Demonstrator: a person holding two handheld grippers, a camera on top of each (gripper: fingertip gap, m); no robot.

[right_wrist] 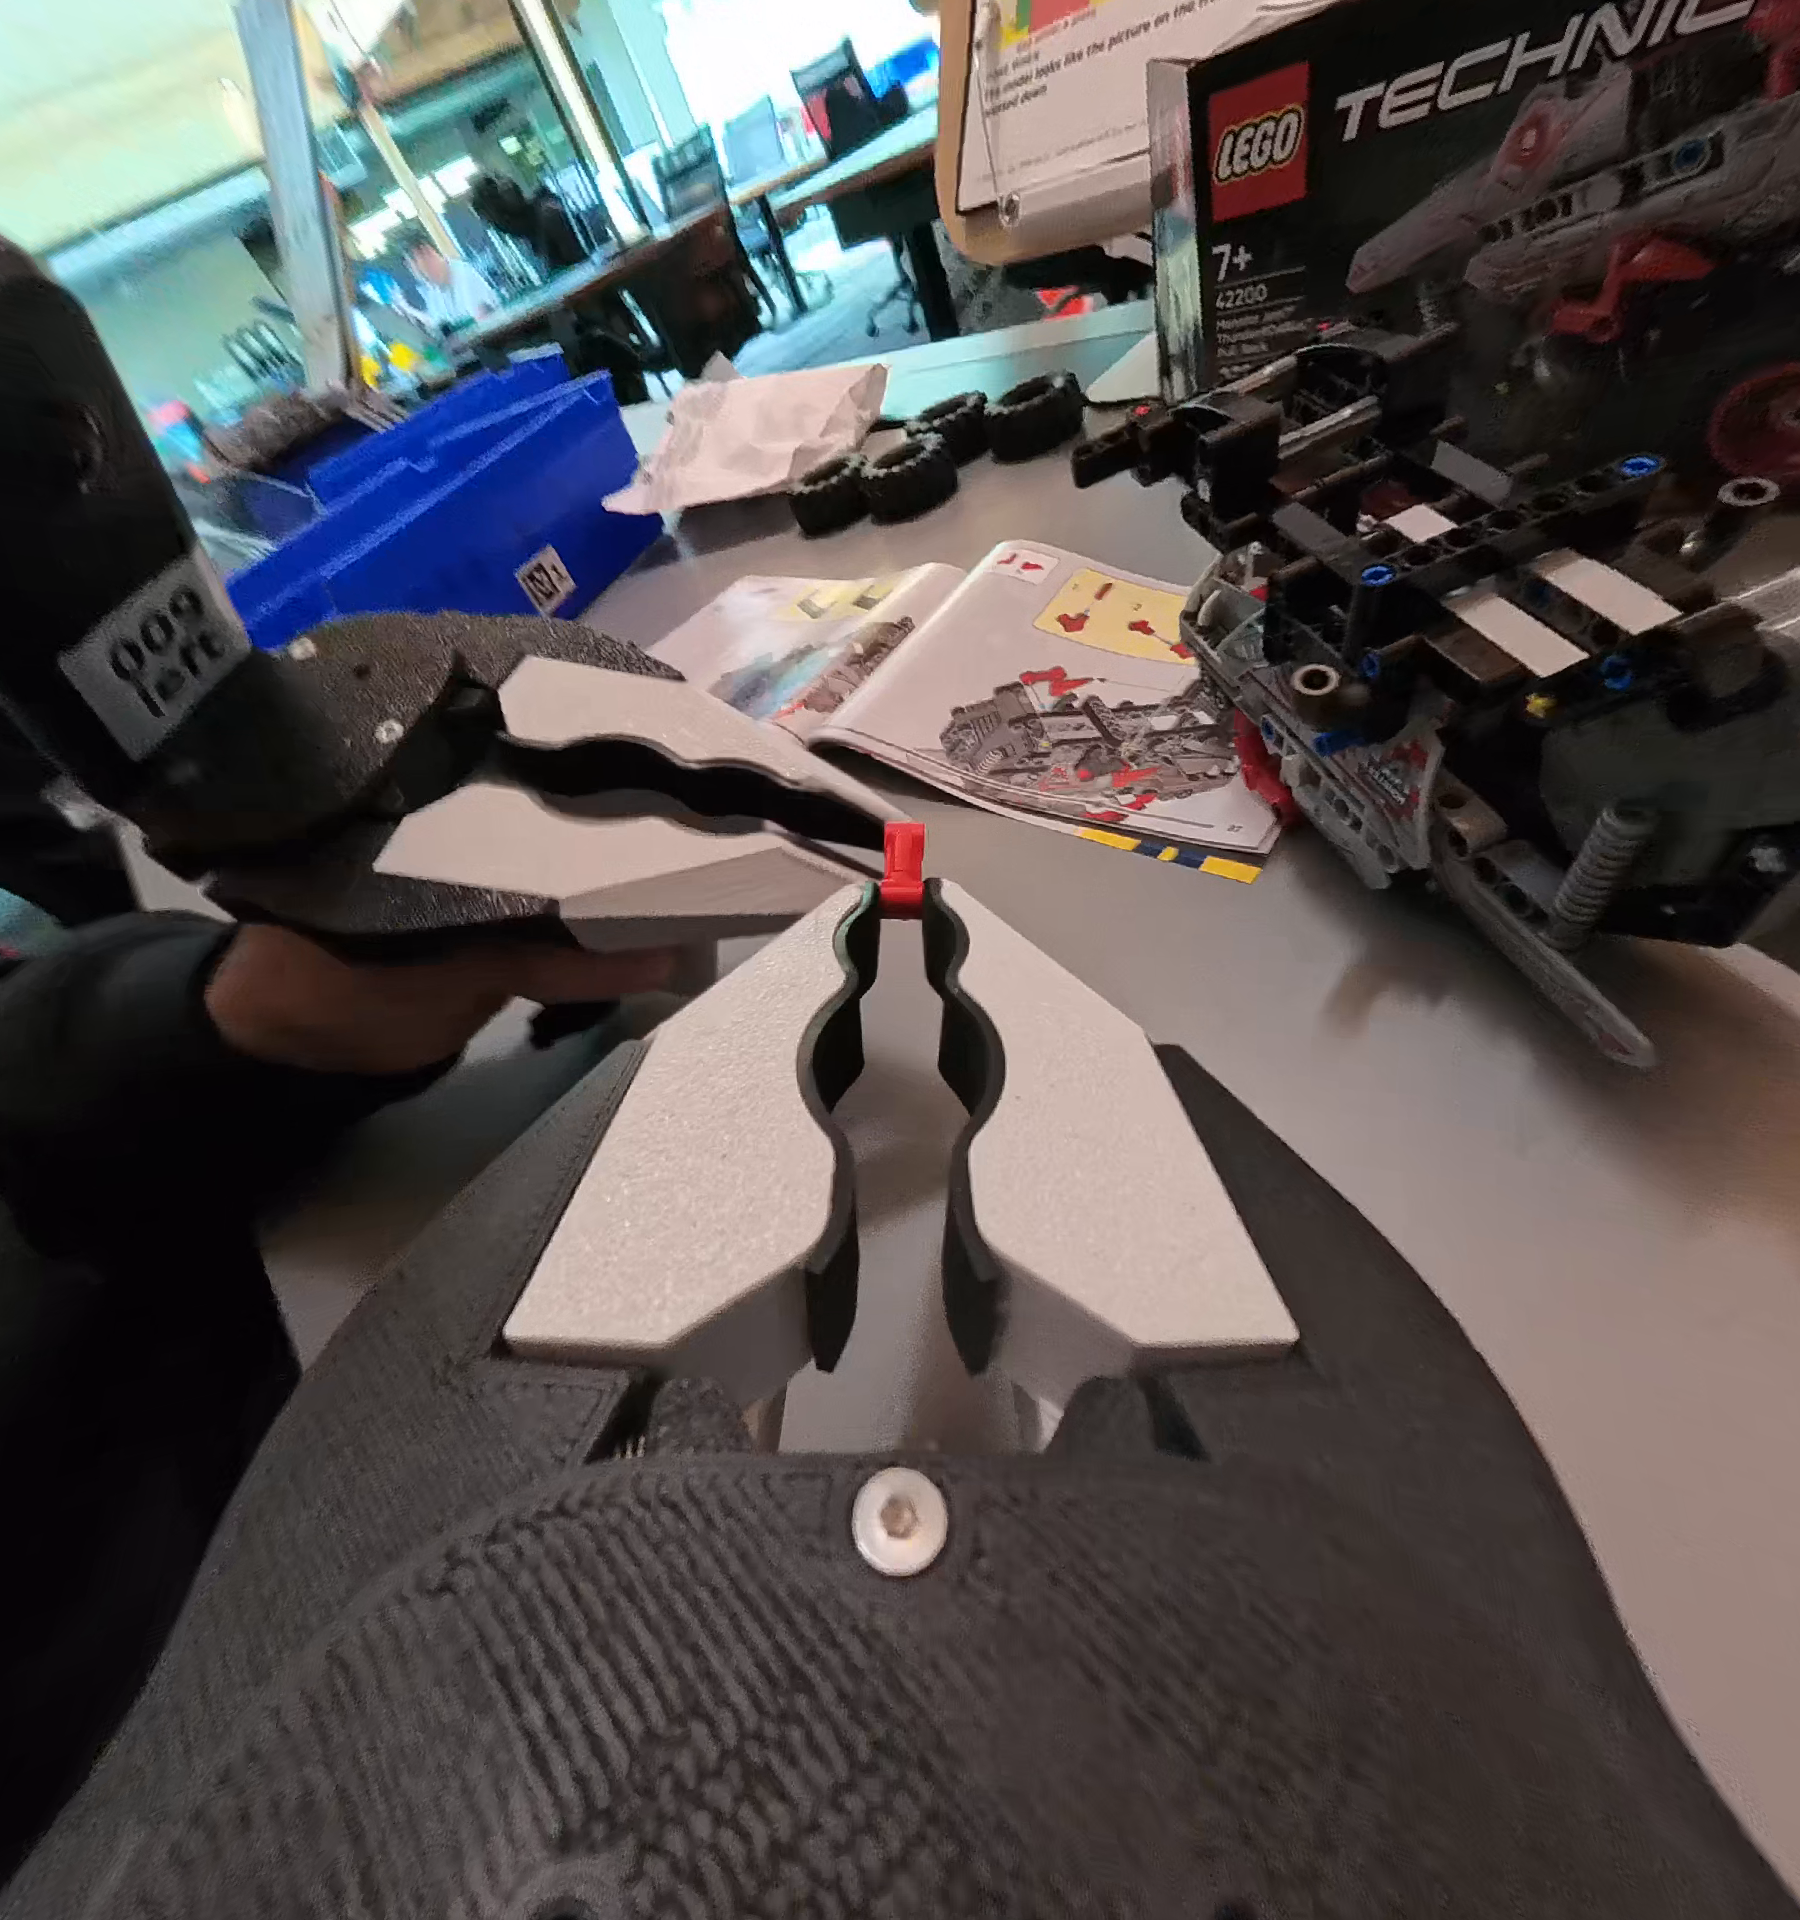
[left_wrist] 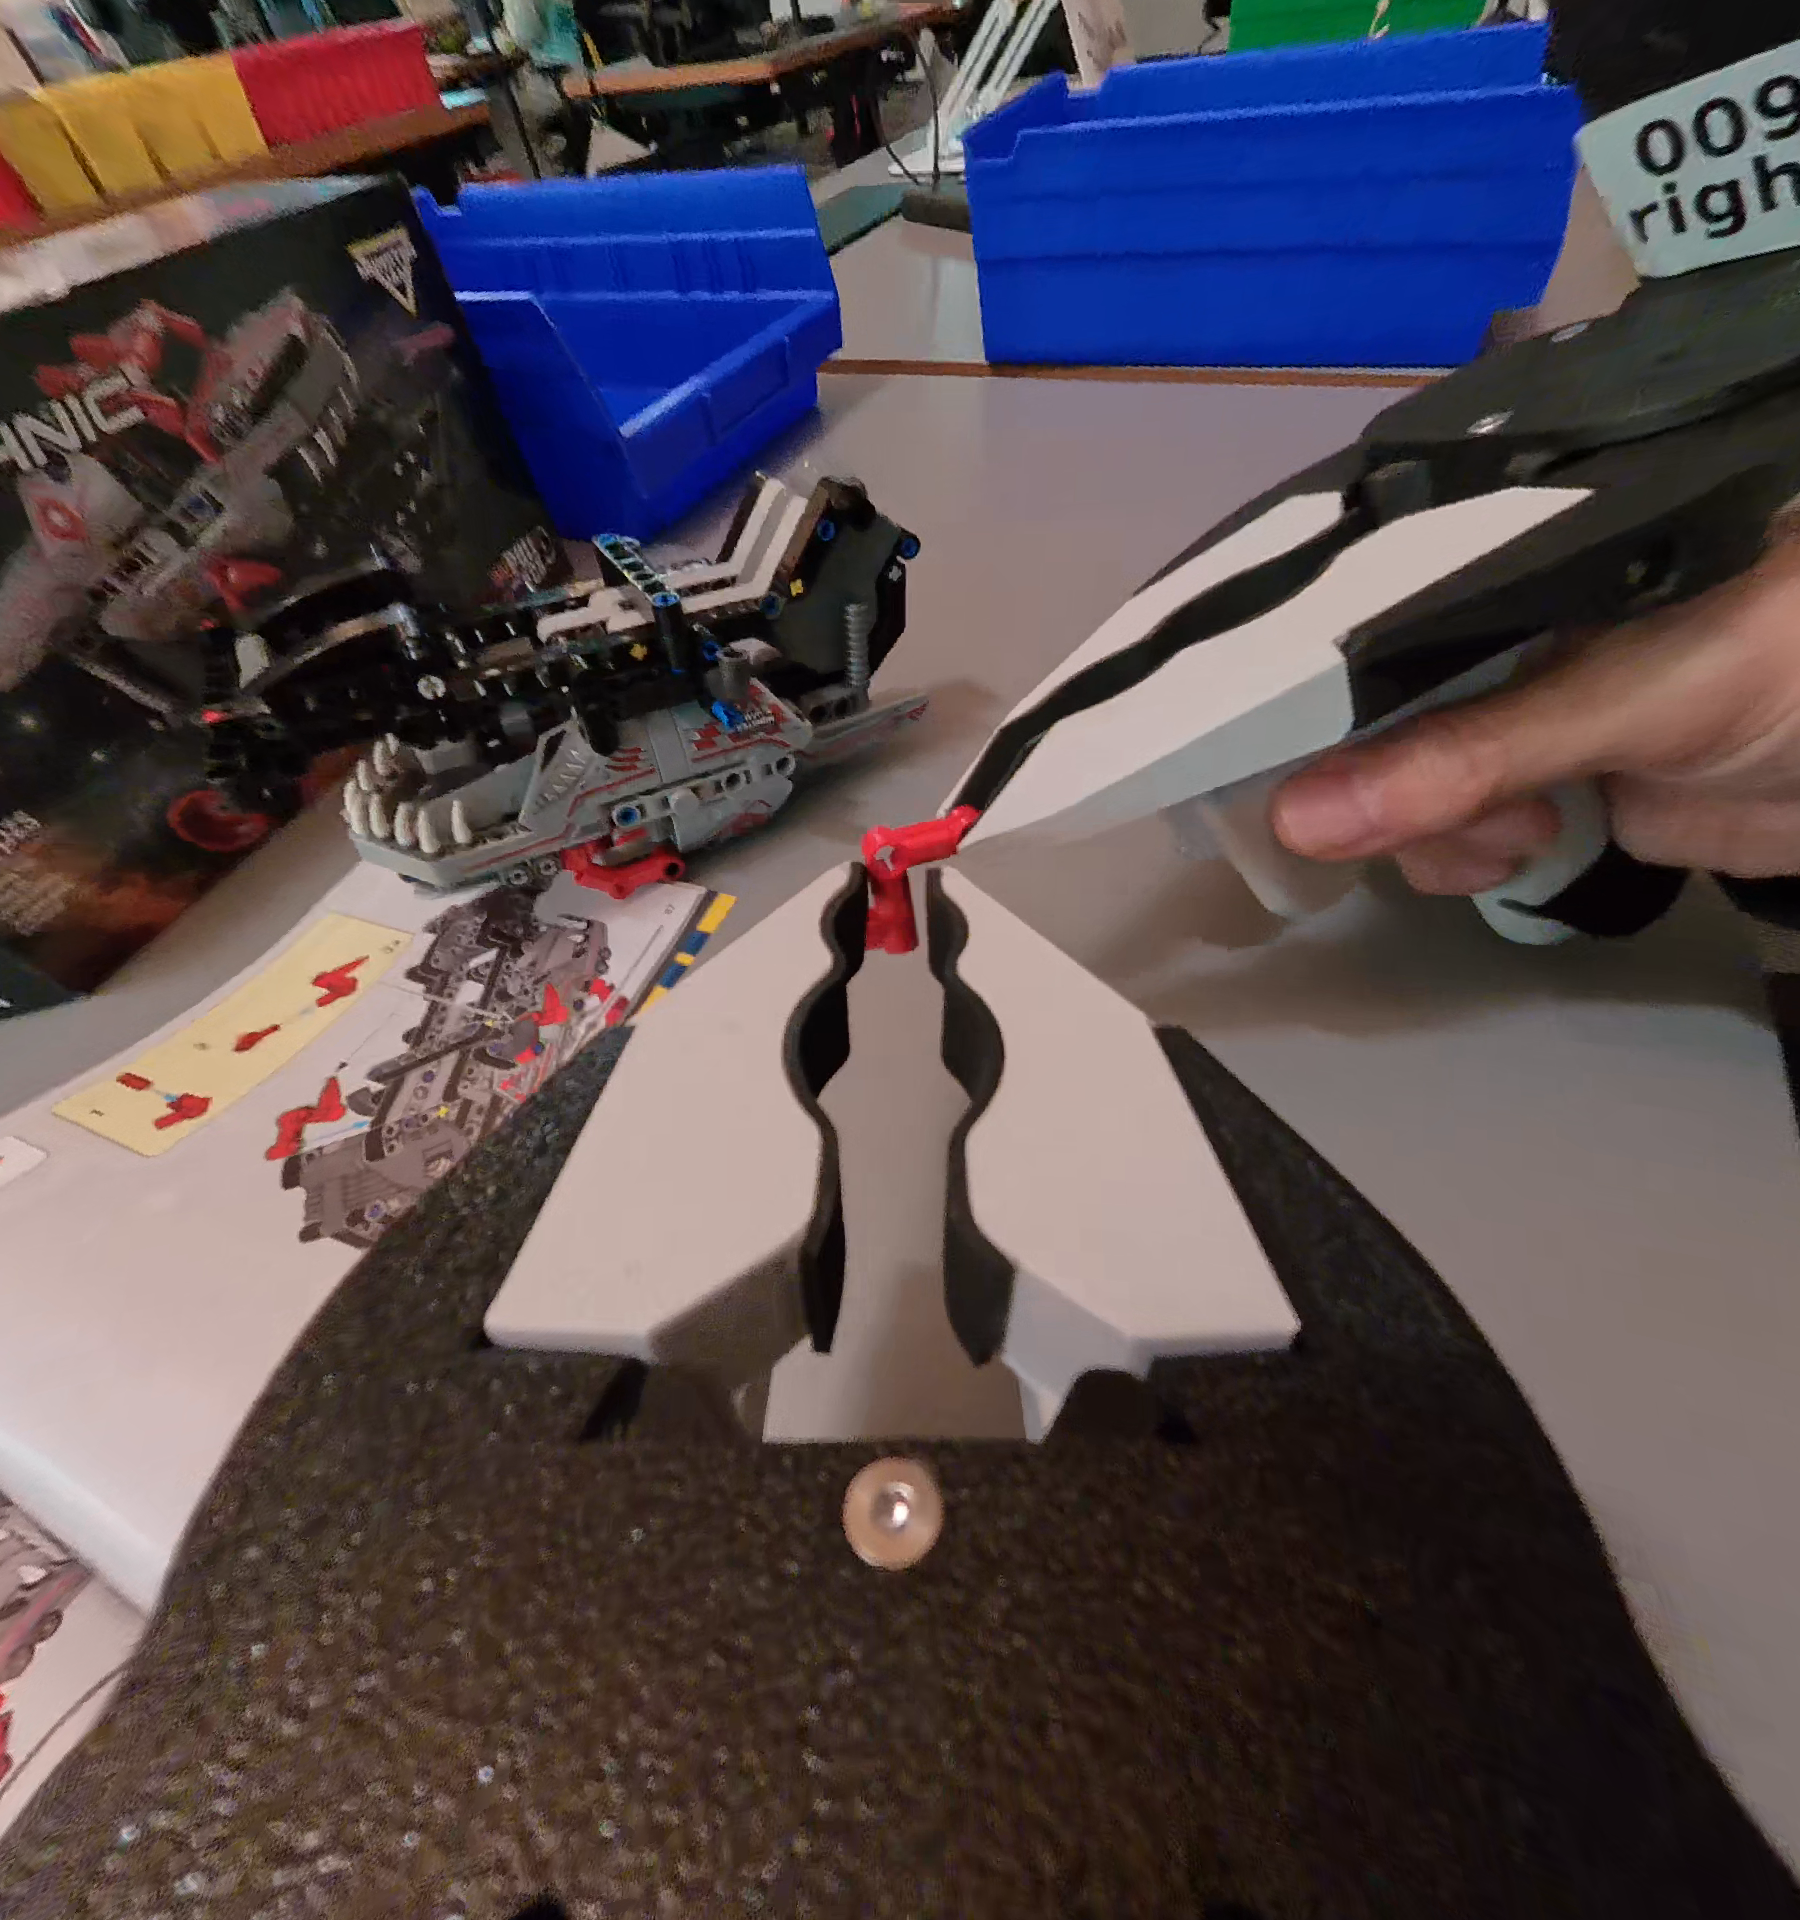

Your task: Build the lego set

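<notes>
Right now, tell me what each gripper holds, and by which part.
Both grip small red plastic Lego pieces joined at an angle: the left gripper pinches the lower piece, the right gripper the tip of the upper arm.

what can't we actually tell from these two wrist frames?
- Red pieces: left wrist view shows two joined at an angle; how far they are seated is too small to see.
- Right wrist view: only one red piece shows; the left gripper tip hides the other.
- Partly built model: its far side is hidden in both views.
- Blue bins: walls hide the contents.
</notes>
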